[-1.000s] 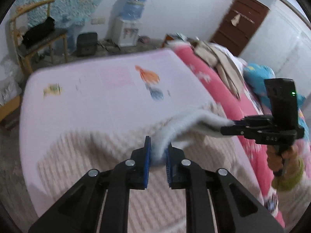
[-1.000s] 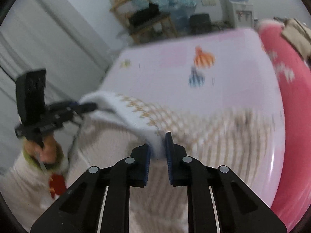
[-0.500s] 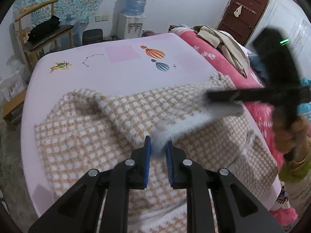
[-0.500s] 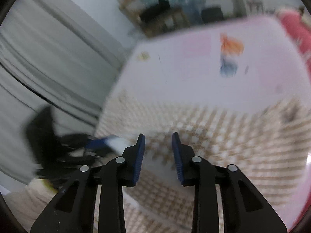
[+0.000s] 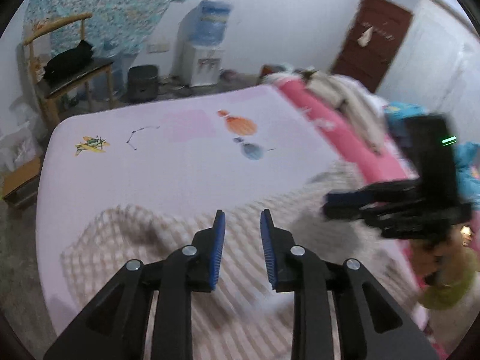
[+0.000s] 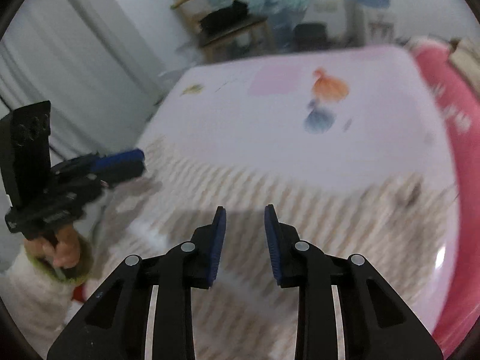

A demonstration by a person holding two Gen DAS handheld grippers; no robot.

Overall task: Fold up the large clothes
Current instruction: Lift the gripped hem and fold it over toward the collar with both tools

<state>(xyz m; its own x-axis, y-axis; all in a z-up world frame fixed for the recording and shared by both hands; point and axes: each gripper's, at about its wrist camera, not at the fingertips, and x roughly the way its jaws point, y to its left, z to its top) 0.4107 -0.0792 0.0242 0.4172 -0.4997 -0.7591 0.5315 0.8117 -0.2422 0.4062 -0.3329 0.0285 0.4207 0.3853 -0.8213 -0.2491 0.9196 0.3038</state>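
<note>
The checked beige-and-white garment lies spread across the near part of the bed, covering the near edge and reaching toward the pink blanket along the right side; the far half of the lilac sheet, with its balloon prints, is bare. It probably lies flat like this so that a fold can be laid over it.

The left gripper hangs above the cloth with its jaws opening, and nothing sits between the blue pads. The right gripper hovers over the garment near the near edge, its jaws apart and likewise empty. Both point steeply down at the fabric, which suits letting cloth go or reaching for a new hold; which of the 2 it is I cannot say.

Blur smears the check pattern in both views, so hems, sleeves and any fold line are hard to make out. The garment's near portion is cut off behind the gripper bodies. Only a hand and a sleeve cuff of the person show.
</note>
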